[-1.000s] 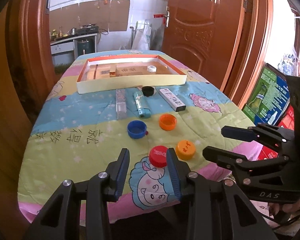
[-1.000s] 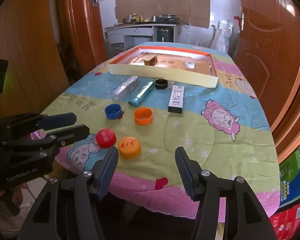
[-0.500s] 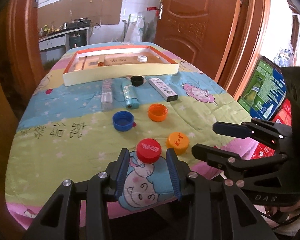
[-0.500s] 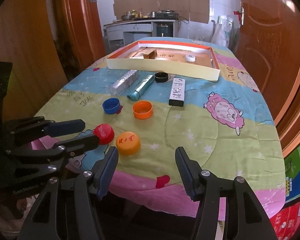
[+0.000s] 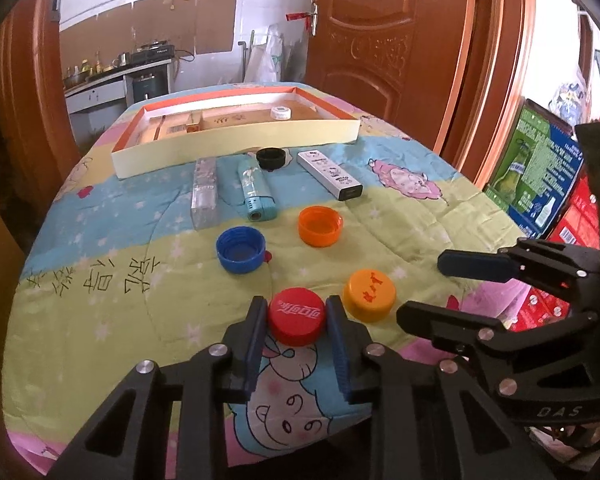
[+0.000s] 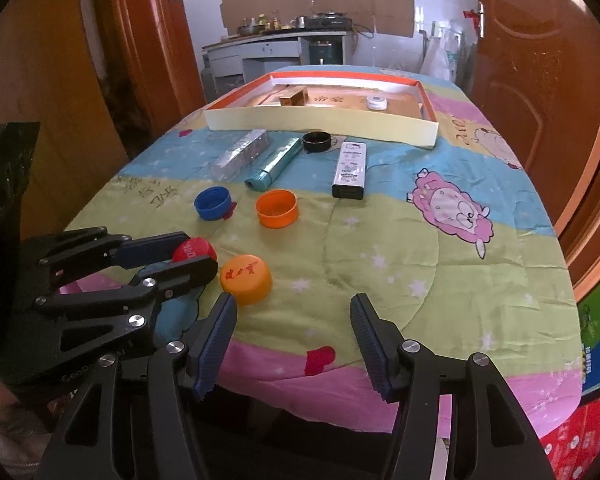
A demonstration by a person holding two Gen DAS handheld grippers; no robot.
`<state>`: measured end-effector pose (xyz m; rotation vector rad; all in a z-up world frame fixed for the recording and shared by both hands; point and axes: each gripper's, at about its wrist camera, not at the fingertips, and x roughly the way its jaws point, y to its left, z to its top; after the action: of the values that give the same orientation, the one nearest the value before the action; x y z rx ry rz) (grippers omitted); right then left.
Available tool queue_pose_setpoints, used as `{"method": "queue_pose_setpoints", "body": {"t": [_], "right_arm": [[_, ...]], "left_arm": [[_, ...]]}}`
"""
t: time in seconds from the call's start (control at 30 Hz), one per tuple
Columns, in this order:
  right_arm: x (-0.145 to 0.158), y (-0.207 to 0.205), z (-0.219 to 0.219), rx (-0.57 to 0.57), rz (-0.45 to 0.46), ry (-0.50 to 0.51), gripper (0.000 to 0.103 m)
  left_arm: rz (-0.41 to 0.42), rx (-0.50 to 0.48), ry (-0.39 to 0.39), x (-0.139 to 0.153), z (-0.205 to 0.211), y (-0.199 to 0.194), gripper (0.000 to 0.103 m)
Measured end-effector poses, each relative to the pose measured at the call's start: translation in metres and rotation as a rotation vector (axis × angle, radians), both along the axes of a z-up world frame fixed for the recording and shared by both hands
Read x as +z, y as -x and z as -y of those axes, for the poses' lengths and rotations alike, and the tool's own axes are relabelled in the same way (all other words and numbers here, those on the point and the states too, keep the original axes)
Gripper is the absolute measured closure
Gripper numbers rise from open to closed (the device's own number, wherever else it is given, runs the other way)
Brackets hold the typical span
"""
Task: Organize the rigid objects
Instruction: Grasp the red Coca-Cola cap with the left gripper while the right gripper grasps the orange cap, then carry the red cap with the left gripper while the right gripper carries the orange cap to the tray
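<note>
A red bottle cap lies on the patterned cloth, between the fingers of my left gripper, whose jaws stand close around it; it also shows in the right wrist view. An orange-yellow cap lies just right of it. An open orange cap, a blue cap, a teal lighter, a clear box, a black cap and a white remote lie further back. My right gripper is open and empty near the table's front edge.
A shallow cream and orange tray stands at the far end, holding a small white round item and a small box. Wooden doors flank the table. Green cartons stand on the right.
My left gripper has moved forward and closed in around the red cap. The right gripper has stayed open and shifted slightly.
</note>
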<state>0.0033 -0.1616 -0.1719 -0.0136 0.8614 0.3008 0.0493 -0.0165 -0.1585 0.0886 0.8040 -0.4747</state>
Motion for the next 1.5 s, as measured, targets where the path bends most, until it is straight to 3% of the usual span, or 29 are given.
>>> {"method": "queue_pose_setpoints", "body": {"t": [0.6, 0.73, 0.87, 1.5], "right_arm": [[-0.005, -0.019, -0.030, 0.078, 0.021, 0.052, 0.044], [-0.006, -0.020, -0.034, 0.087, 0.030, 0.097, 0.051], [-0.005, -0.020, -0.035, 0.095, 0.033, 0.098, 0.072], [0.011, -0.018, -0.026, 0.092, 0.061, 0.065, 0.072]], "left_arm": [[0.031, 0.093, 0.008, 0.010, -0.023, -0.001, 0.073], [0.024, 0.112, 0.004, 0.009, -0.028, -0.003, 0.073], [0.008, 0.134, 0.014, 0.007, -0.035, -0.005, 0.073], [0.006, 0.148, 0.018, 0.015, -0.039, -0.006, 0.073]]}}
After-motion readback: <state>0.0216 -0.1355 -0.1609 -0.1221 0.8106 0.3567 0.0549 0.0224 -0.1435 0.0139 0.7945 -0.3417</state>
